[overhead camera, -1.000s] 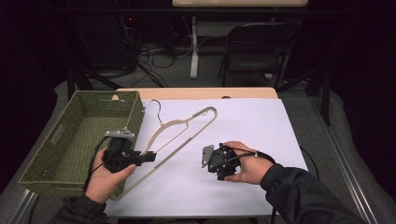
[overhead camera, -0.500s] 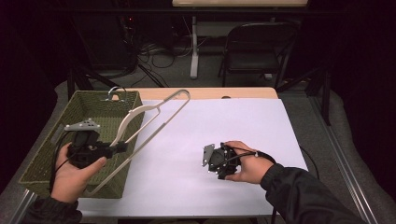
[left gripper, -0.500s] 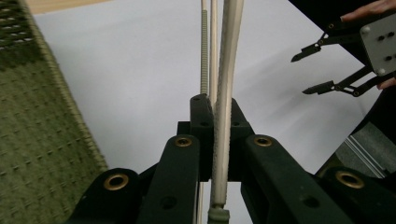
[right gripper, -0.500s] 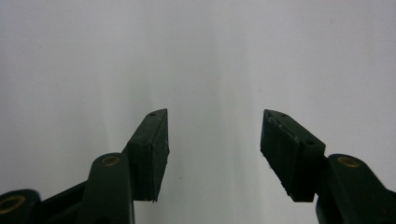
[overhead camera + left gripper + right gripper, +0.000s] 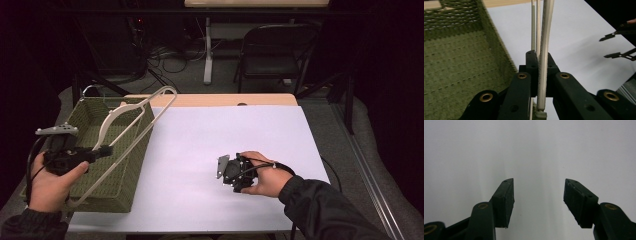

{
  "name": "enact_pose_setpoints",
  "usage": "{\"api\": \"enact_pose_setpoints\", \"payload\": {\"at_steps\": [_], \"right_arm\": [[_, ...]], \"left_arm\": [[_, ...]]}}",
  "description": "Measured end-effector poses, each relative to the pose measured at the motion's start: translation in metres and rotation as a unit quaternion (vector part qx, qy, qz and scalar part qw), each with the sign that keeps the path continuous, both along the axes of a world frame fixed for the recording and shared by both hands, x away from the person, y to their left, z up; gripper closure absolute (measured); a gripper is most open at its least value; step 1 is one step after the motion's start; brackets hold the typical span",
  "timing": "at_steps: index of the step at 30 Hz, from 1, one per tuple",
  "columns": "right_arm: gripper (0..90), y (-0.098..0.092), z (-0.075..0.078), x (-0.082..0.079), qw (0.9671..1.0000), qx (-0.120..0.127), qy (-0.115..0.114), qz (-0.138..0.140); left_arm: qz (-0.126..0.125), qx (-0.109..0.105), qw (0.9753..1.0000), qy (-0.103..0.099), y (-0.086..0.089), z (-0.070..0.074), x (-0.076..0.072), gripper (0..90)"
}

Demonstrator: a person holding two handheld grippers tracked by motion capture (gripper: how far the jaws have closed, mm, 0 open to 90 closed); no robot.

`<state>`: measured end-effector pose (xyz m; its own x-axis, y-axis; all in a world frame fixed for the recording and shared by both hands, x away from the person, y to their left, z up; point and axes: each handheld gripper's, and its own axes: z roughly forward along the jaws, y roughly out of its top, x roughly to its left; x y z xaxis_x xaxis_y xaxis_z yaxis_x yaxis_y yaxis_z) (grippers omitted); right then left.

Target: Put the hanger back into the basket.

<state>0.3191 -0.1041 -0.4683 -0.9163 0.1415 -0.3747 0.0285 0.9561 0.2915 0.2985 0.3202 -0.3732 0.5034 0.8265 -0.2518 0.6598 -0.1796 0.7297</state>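
Observation:
A cream clothes hanger [image 5: 131,120] is held tilted over the green woven basket [image 5: 85,117] at the table's left. My left gripper [image 5: 103,149] is shut on the hanger's lower bar. In the left gripper view the hanger [image 5: 544,50] runs straight up between the black jaws, with the basket [image 5: 456,60] to the left. My right gripper [image 5: 220,167] rests low on the white table cover, held by a hand at centre right. Its jaws stand apart in the right gripper view, the right gripper [image 5: 538,197] holding nothing.
The white table cover [image 5: 230,135] spans the middle and right. A wooden table edge [image 5: 225,100] runs along the back. A black folding chair [image 5: 272,55] and cables stand on the floor behind the table.
My left gripper has carried the hanger leftward from the middle of the table and lifted it over the basket. The right gripper has stayed in place.

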Motion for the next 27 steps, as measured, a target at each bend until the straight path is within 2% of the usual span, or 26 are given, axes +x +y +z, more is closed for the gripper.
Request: {"api": "enact_pose_setpoints", "payload": {"at_steps": [9,16,21,25,27], "right_arm": [[41.8,-0.002,-0.002,0.000,1.0000,0.003,0.002,-0.002],[41.8,-0.003,-0.003,0.000,1.0000,0.002,0.003,-0.004],[41.8,-0.001,-0.004,0.001,1.0000,0.000,0.001,-0.002],[41.8,-0.001,-0.004,0.001,1.0000,0.000,0.002,-0.001],[41.8,-0.001,-0.004,0.001,1.0000,0.001,0.002,-0.001]], "left_arm": [[0.045,0.000,0.9990,0.005,0.036,-0.003,0.007,86.7],[0.056,0.009,0.9983,0.013,0.053,-0.008,0.013,86.7],[0.041,0.021,0.9988,0.013,0.063,-0.008,0.021,86.8],[0.019,0.051,0.9985,0.004,0.070,-0.009,0.028,86.7],[0.016,0.055,0.9984,0.001,0.074,-0.010,0.030,86.8]]}}
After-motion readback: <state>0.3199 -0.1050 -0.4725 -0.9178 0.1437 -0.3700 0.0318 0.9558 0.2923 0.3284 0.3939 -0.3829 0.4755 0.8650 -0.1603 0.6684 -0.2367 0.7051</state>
